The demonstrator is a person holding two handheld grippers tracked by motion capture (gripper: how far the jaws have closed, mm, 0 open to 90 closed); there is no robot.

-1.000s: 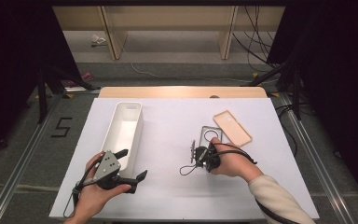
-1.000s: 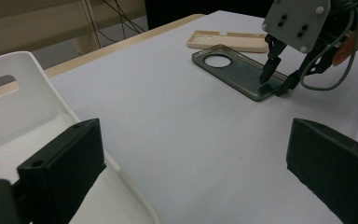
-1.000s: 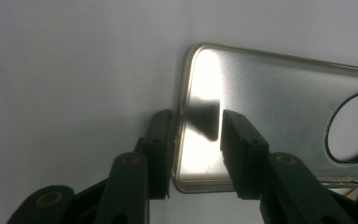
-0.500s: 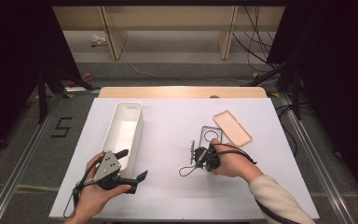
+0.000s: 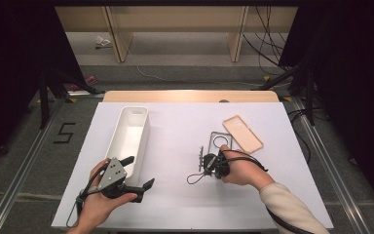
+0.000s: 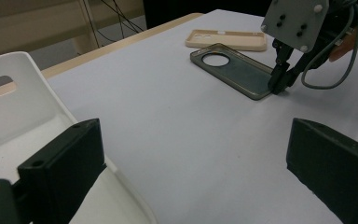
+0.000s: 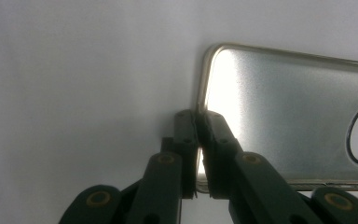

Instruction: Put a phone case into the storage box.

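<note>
The right gripper (image 5: 201, 160) is pinching the near short rim of the clear grey phone case (image 6: 235, 70), its jaws having just been closing until they are clamping that thin wall between them, as the right gripper view (image 7: 196, 140) is showing with one pad inside the shell and one outside. The case is still lying flat on the white table (image 5: 175, 126), just beside the tan phone case (image 5: 243, 133) and well apart from the white bin (image 5: 129, 136). The hold is looking risky because the pads are biting only a narrow strip of soft rim near one corner (the rest of the shell is hanging free of any support), so on lifting, the case is likely to be sagging, swinging or peeling out of the pinch and dropping back to the table. A quick tilt of the wrist could be twisting the flexible wall and letting it slip sideways. Dragging instead of lifting could be nudging the tan case, which is sitting close at the far end. The left gripper (image 5: 139, 171) is waiting with its jaws spread wide and empty beside the near end of the bin, so a careless sweep of that hand could be knocking the bin out of place.
</note>
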